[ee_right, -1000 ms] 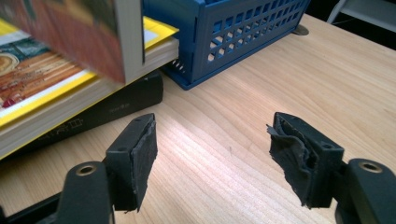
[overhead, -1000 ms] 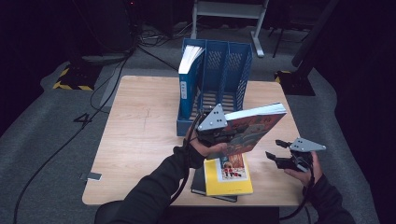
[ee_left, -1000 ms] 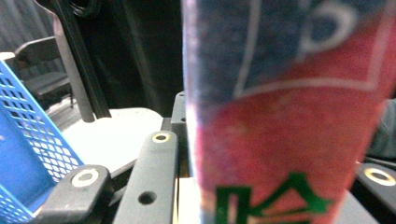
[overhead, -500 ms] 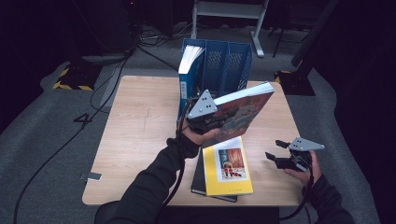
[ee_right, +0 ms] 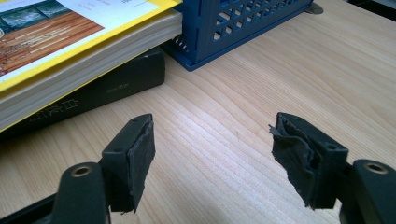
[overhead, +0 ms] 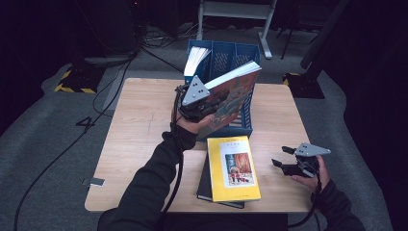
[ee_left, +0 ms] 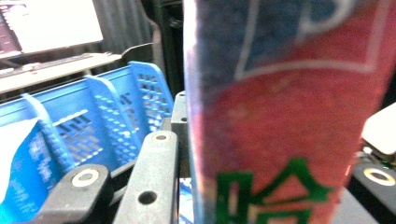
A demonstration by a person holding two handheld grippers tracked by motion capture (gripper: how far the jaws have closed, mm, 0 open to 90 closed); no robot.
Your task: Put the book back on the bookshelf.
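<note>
Red-covered book (overhead: 231,98) sits clamped in your left tongs (overhead: 204,103), tilted over the blue rack (overhead: 240,126) at the worktop's (overhead: 139,130) twelve o'clock edge. You look midway through filing it. The first slot holds a white book (overhead: 195,60), so next you likely need to stand yours upright and lower it spine-down into a free slot. Your right tongs (overhead: 284,159) rest spread and empty at four o'clock, beside the yellow book (overhead: 233,168) stacked on a black one (overhead: 204,183).
</note>
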